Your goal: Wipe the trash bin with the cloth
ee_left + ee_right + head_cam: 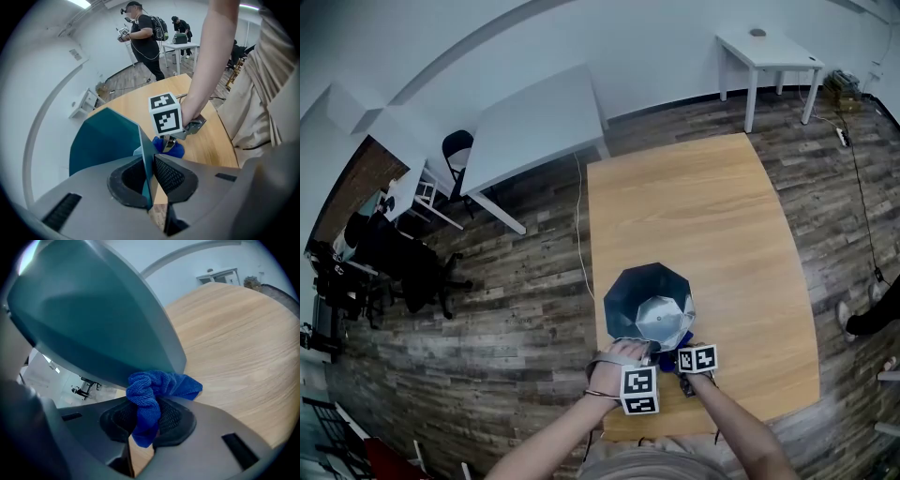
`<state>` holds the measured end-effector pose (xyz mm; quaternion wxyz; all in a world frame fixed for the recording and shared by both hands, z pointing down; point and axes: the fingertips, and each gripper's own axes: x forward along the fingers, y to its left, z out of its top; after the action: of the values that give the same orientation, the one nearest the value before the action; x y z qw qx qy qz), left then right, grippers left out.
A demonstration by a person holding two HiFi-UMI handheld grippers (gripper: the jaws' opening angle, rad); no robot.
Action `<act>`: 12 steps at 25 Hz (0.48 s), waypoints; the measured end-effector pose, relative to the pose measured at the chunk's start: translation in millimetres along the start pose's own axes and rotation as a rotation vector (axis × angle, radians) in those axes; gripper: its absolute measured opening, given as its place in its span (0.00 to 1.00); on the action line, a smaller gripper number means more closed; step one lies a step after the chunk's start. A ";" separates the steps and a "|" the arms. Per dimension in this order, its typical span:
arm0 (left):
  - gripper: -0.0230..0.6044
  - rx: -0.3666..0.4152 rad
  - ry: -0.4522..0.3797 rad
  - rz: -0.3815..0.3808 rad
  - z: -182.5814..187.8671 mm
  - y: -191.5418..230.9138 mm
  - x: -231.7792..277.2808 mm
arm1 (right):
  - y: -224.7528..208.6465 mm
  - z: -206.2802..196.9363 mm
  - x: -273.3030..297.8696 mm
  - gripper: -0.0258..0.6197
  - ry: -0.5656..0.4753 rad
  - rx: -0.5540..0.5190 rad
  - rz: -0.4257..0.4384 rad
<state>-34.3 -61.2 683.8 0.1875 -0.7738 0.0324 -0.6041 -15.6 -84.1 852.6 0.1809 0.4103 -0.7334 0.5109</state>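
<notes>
Trash bin (625, 289) is standing upright near the table's (703, 216) near left corner, its inside showing a pale shiny bottom. Left gripper (151, 180) jaws are clamping the bin's thin wall. Right gripper (147, 417) jaws are clamping the blue cloth (161, 384), which is touching the bin's outer wall.

Clamped thin teal wall of trash bin (104, 140) in left gripper (149, 174), a pad each side. Held bunched blue cloth (172, 149) in right gripper (169, 140) just past bin's edge, marker cube toward camera. Worked over wooden table (213, 138); caught standing people (145, 38) by white table (182, 47) far behind.
</notes>
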 end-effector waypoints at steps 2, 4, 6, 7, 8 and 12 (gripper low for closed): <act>0.12 -0.009 0.002 -0.005 1.5 -0.9 1.1 | -11.1 -6.4 13.0 0.16 0.009 0.014 -0.015; 0.12 -0.016 0.004 -0.011 1.7 -0.3 0.6 | -18.7 -11.8 24.0 0.16 0.021 0.054 -0.011; 0.12 -0.020 0.008 -0.015 0.5 0.7 -0.6 | -22.3 -14.5 31.0 0.16 0.033 0.083 0.011; 0.12 -0.022 0.009 -0.018 0.2 0.9 -1.0 | -23.1 -14.7 32.2 0.16 0.037 0.083 0.023; 0.12 -0.024 0.009 -0.022 0.1 0.9 -1.1 | -23.3 -15.1 32.0 0.16 0.043 0.073 0.030; 0.12 0.002 -0.008 -0.022 3.6 -1.7 -1.1 | -22.9 -18.3 17.1 0.16 0.059 0.005 0.013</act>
<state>-31.5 -58.4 682.6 0.1819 -0.7765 0.0225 -0.6029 -10.7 -78.1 885.7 0.1980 0.3909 -0.7291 0.5258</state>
